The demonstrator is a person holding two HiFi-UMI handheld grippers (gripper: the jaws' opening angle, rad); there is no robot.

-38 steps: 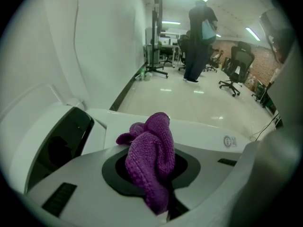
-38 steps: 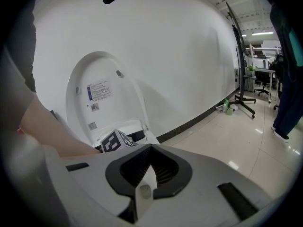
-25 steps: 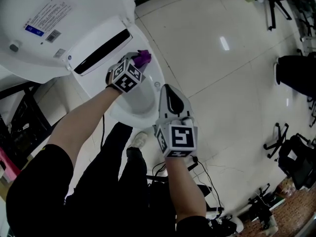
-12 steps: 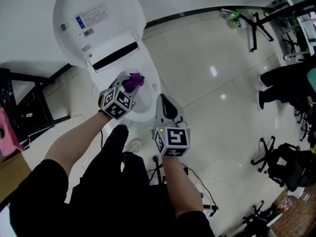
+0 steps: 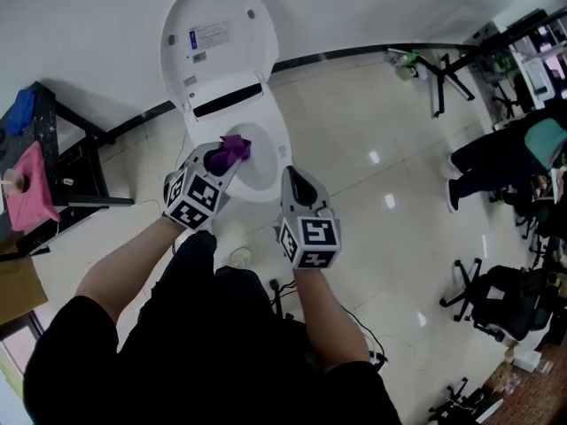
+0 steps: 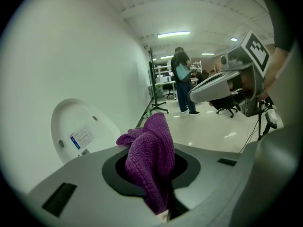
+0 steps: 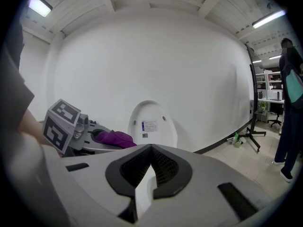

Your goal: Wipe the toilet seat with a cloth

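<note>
The white toilet stands by the wall with its lid (image 5: 215, 35) raised and its seat (image 5: 280, 145) down around the bowl. My left gripper (image 5: 215, 160) is shut on a bunched purple cloth (image 5: 232, 149), held in the air above the near left part of the seat. In the left gripper view the cloth (image 6: 150, 150) sticks up out of the jaws. My right gripper (image 5: 293, 178) hovers beside the bowl's near right edge, shut with nothing in it (image 7: 150, 167). The right gripper view shows the lid (image 7: 151, 126) and the cloth (image 7: 114, 138) in the other gripper.
A black table (image 5: 55, 140) with a pink item (image 5: 29, 195) stands left of the toilet. A seated person (image 5: 500, 158), office chairs (image 5: 494, 297) and a black stand (image 5: 443, 80) are at the right. Cables (image 5: 354, 326) lie on the glossy tiled floor behind me.
The head view has risen and pulled back, so the toilet looks smaller. Both grippers have lifted away from the bowl; the left one still holds the cloth.
</note>
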